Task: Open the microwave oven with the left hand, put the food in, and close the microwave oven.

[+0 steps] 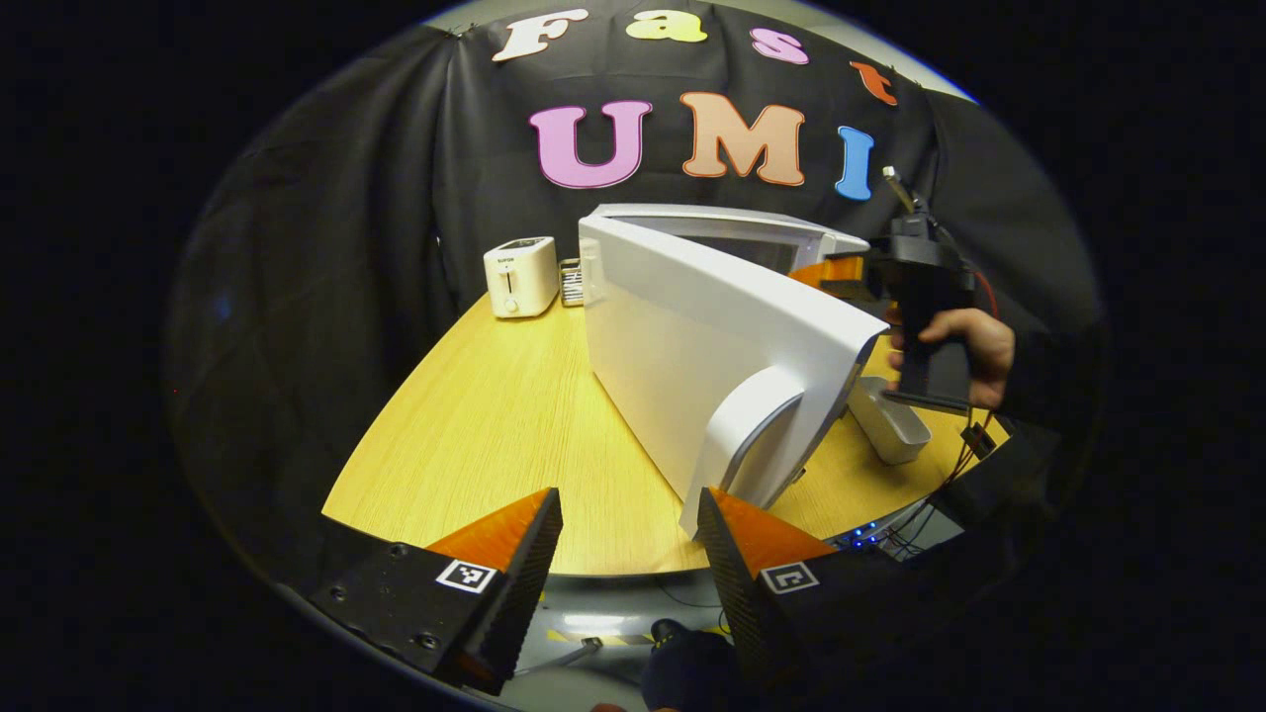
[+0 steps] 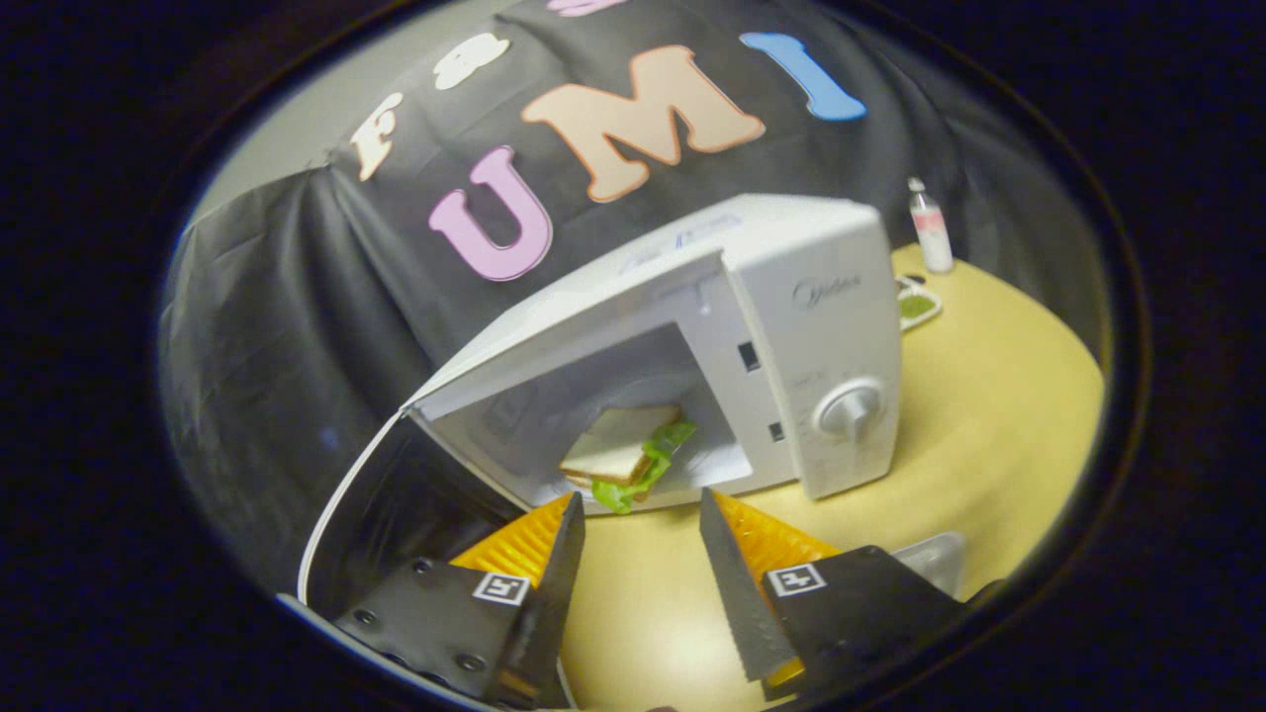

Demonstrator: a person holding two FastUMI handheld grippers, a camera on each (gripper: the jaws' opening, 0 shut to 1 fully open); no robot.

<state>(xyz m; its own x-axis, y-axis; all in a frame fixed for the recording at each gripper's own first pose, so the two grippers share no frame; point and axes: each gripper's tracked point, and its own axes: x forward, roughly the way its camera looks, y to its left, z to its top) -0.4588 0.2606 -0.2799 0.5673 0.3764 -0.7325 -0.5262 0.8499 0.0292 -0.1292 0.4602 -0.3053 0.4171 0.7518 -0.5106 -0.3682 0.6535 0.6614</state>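
Both tongs are spread and hold nothing. Your left tongs point(image 1: 629, 539) sit low in front of the microwave door point(image 1: 692, 346), with the door's outer edge and its handle point(image 1: 752, 425) just beside the right-hand finger but not between the fingers. Your right tongs point(image 2: 638, 554) face the open cavity of the microwave oven point(image 2: 791, 326) from just outside it.

The sandwich point(image 2: 623, 450), with lettuce showing at its edge, lies inside the cavity on the floor of the oven. Judged from this, the loading step is complete and the closing step is in hand.

Before you close, draw the right tongs clear of the door's swing. Then set the left tongs against the outer face of the door near the handle and push it round toward the oven front until it meets the frame. Keep the push level so the oven does not slide on the worktop point(image 1: 495, 415).
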